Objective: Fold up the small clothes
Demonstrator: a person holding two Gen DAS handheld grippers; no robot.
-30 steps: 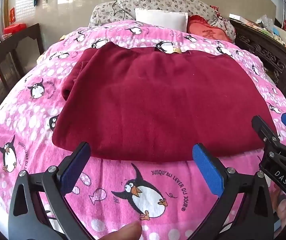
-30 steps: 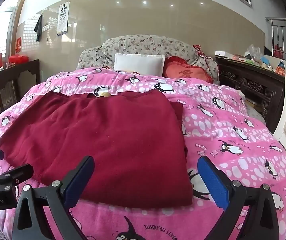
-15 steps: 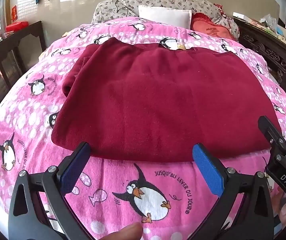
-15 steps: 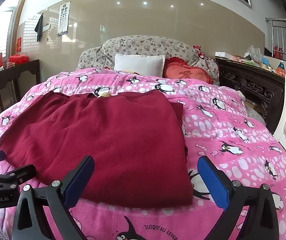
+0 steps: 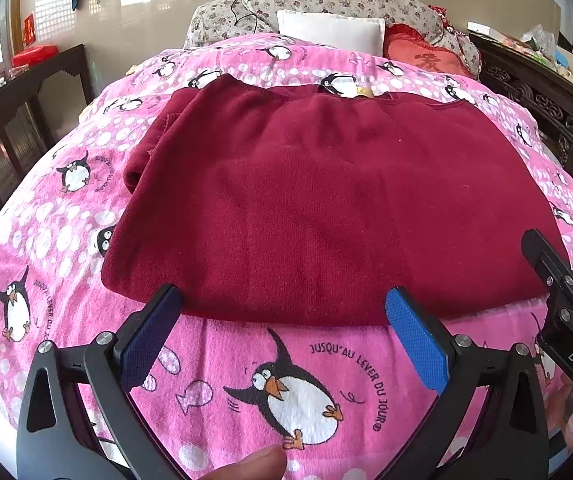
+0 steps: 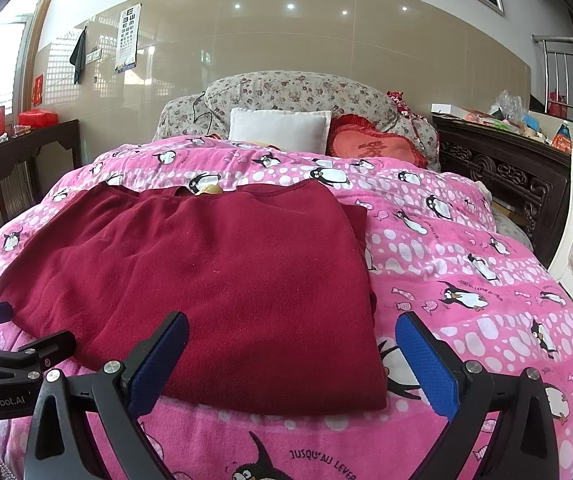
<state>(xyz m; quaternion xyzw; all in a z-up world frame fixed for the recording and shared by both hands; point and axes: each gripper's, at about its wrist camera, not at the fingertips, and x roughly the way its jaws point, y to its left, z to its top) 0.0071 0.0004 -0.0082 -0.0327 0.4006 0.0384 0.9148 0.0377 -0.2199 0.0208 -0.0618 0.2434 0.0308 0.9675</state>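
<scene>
Left claw (image 5: 282, 330), right claw (image 6: 292, 354): black frames, blue textured pads, silver screws.

One dark red garment (image 5: 326, 208) lies on one pink penguin blanket (image 5: 66, 240); one white pillow (image 6: 280, 128), one red heart cushion (image 6: 374, 148), two grippers.

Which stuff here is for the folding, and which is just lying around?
For the folding:
dark red garment
left gripper, open
right gripper, open

Just lying around:
penguin blanket
white pillow
red cushion
eye chart
</scene>
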